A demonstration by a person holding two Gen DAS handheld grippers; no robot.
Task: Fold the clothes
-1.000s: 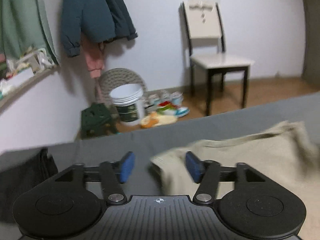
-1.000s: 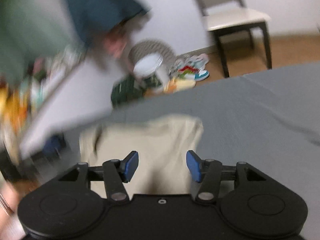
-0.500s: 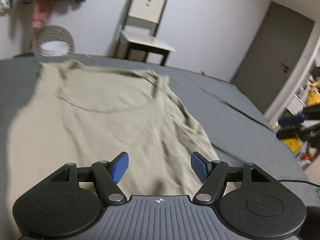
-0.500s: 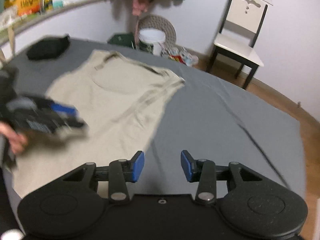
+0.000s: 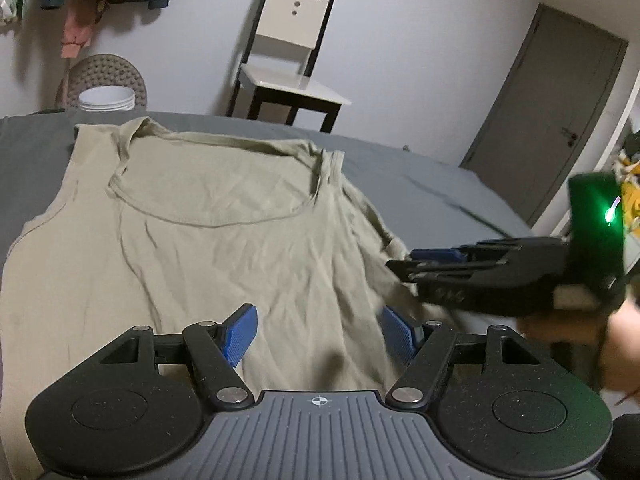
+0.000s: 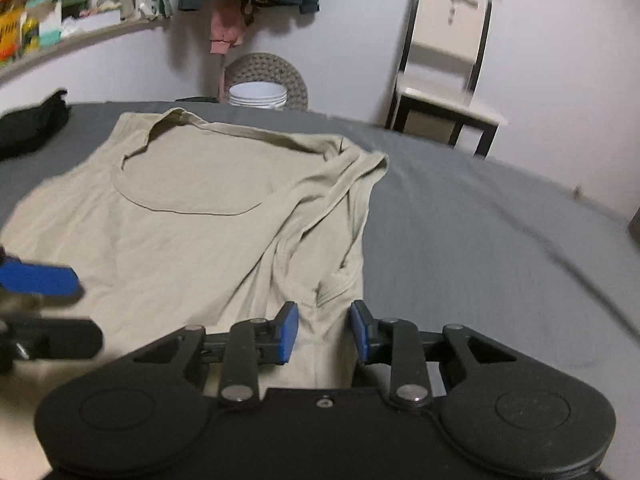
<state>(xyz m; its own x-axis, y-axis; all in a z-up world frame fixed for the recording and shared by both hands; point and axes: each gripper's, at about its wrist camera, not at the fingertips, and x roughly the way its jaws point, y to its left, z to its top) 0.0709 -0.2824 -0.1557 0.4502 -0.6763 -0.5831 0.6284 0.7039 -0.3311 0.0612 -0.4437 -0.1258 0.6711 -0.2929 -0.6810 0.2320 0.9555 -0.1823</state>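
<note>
Right gripper (image 6: 324, 330) now nearer — vest (image 6: 192, 216) edge

Your left gripper (image 5: 318, 332) sits low with its blue pads spread wide, nothing between them. Your right gripper (image 6: 324, 334) — jaws partly parted, nothing pinched — reaches in from the right, your hand (image 5: 624, 354) behind it, blurred.

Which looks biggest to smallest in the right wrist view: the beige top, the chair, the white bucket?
1. Beige top, by far the largest in the picture.
2. Chair.
3. White bucket, partly hidden behind the bed.

The top lies nearest the camera, so true sizes stay unsure.
</note>
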